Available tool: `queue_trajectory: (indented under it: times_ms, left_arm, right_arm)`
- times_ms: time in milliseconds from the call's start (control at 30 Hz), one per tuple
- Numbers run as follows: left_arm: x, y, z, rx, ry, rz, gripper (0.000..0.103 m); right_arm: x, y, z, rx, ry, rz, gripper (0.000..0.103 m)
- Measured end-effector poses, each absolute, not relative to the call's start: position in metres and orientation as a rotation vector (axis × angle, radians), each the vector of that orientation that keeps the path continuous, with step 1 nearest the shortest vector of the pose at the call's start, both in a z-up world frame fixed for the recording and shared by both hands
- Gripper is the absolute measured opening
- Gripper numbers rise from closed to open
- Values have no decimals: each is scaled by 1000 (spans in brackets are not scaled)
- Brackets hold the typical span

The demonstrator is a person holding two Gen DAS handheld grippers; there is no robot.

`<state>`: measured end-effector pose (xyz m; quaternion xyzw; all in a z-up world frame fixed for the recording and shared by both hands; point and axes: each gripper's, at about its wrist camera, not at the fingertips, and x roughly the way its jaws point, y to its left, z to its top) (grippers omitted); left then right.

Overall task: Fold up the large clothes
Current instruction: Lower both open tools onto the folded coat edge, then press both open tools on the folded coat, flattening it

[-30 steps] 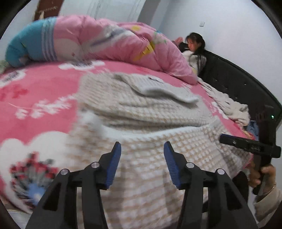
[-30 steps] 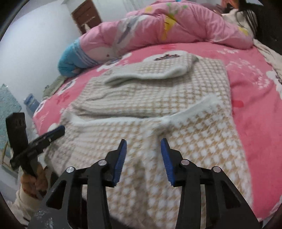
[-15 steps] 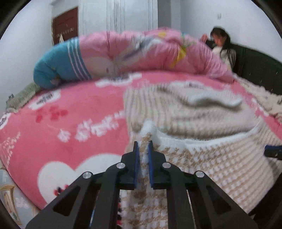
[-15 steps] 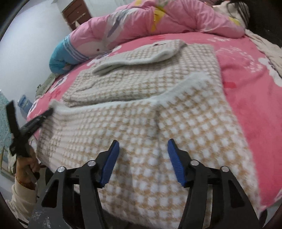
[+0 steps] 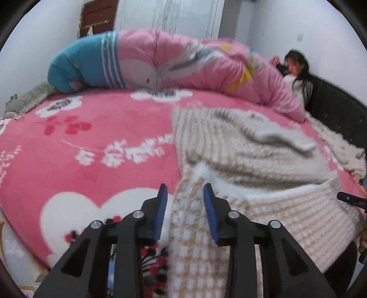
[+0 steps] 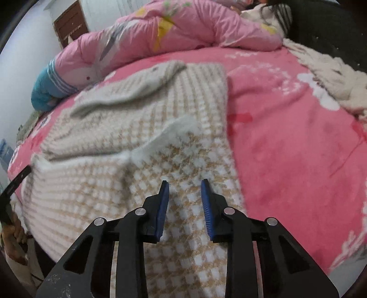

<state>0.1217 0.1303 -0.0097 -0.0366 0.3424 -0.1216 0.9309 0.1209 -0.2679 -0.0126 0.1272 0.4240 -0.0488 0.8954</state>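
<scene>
One checked knit sweater (image 5: 240, 160) on pink floral blanket (image 5: 91, 142), left gripper (image 5: 185, 201) opening, released, over its corner, right gripper (image 6: 184, 199) closing over fabric, ungripped, only right view shows cream throw (image 6: 330, 75).

left gripper (image 5: 185, 207): lower centre of frame, tilted down, jaws opening, pads apart | right gripper (image 6: 184, 202): lower centre, tilted down, jaws closing, pads apart

A home bedroom: a bed (image 5: 96, 165) under a pink flowered blanket, a rolled pink quilt (image 5: 183, 66) along its far side, a dark headboard (image 5: 337, 114), a person (image 5: 298, 75) resting against it, plain white walls (image 5: 275, 25), a wooden door (image 5: 97, 17) with a fringed hanging
</scene>
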Motion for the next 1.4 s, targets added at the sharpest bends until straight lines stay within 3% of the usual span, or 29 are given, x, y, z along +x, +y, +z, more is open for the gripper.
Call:
queue_trajectory:
  times_ms: [133,233,400,467,567,767,933,1100,1200,1300,1400]
  left_arm:
    - [107,120,15,-106,640,-383,55]
    - [110,82,6,-72,702,-479,62]
    - [131,36,-46,24,907,-446,63]
    - [129,35,-50,24,888,-434,63]
    - [128,34,-50,24,887,-436,63]
    - [128,35,-48,14,886,-437,63]
    - [113,48,-29,-53,845,-505,64]
    - [100,30,-34,-7,864,-569,77]
    - [95,16,-49,66,871,-512,80]
    - [94,15,-49,64,875,-470,90]
    - [98,26,-53,-23,891,-479,92]
  right_arm:
    - [131,-271,-2,248,848,-93,26]
    - [160,-270,-38,216,965,-119,25]
    - [149,-258,-23,183,952,-122,27]
    - [131,-250,-2,225,898,-37,29]
    - [121,-223,11,189,867,62,41]
    - [155,-184,-43,177,993,110,44]
    - [137,-184,-7,187,948,119,44]
    - [116,-172,1,115,898,141,67]
    - [125,-166,-37,95,996,99,74]
    - [123,-166,-35,97,968,77,80]
    - [125,-167,-36,112,969,75,85]
